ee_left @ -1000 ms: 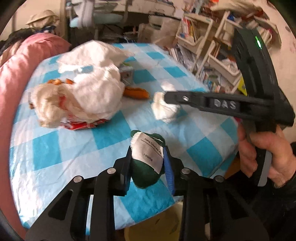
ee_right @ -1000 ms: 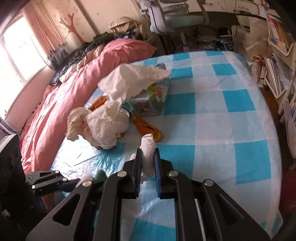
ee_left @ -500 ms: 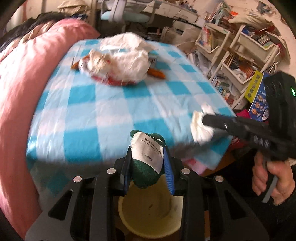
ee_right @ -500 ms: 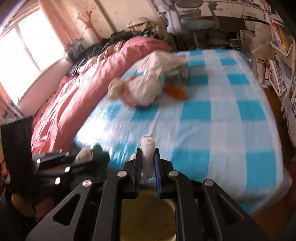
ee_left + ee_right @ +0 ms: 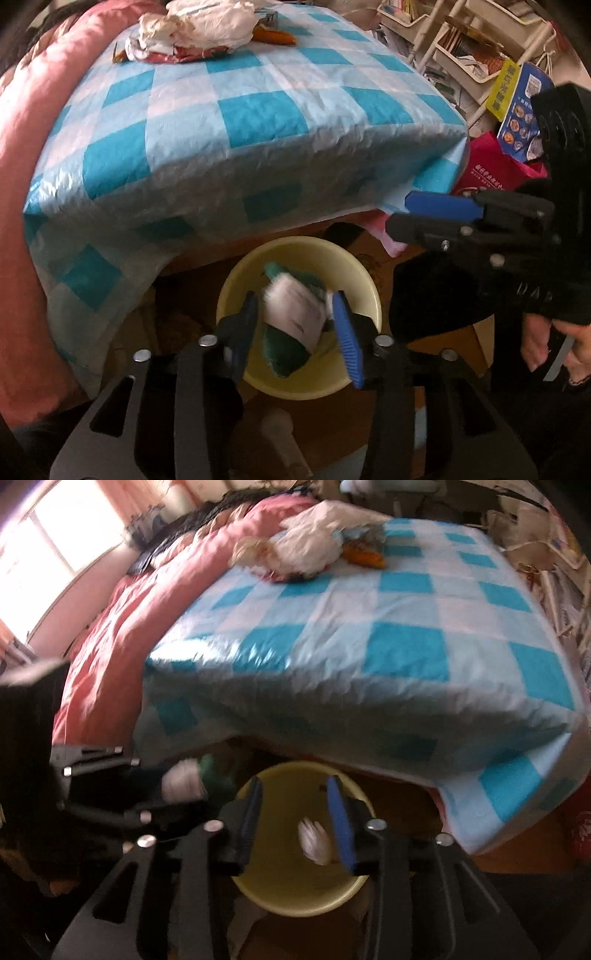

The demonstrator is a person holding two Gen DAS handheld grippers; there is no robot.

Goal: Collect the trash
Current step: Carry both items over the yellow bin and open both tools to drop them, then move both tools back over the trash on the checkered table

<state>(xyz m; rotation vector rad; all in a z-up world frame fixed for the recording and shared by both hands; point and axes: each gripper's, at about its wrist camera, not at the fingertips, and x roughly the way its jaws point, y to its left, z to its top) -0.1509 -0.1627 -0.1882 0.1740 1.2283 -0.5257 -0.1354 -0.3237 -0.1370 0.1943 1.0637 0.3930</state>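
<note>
The green cloth bundle (image 5: 286,354) with its white label is being let go over the yellow bin (image 5: 354,384), which is standing on the floor just below the hanging edge of the checked tablecloth (image 5: 258,122); the bundle is blurred and tilted between the blue pads of the left gripper (image 5: 295,332), whose jaws have just been opening and are no longer pressing on it. It is judged to be soft and light, so it is likely being dropped without bounce (the label side looks smoother and may slip sooner than the cloth). In the right wrist view the white tissue wad (image 5: 314,840) is being seen blurred inside the bin, just beside the right-hand pad of the right gripper (image 5: 295,825), whose jaws have just been opening as well and are standing apart with the wad loose between them. Such tissue is being taken as very light and crushable, best pinched across its bulk, not by a loose corner. Farther out, a heap of crumpled white paper and wrappers (image 5: 199,29) is lying at the far end of the table beside an orange wrapper (image 5: 275,36), well apart from the bin. For that heap a hold on a thick fold is judged safest, since thin edges may tear.
</note>
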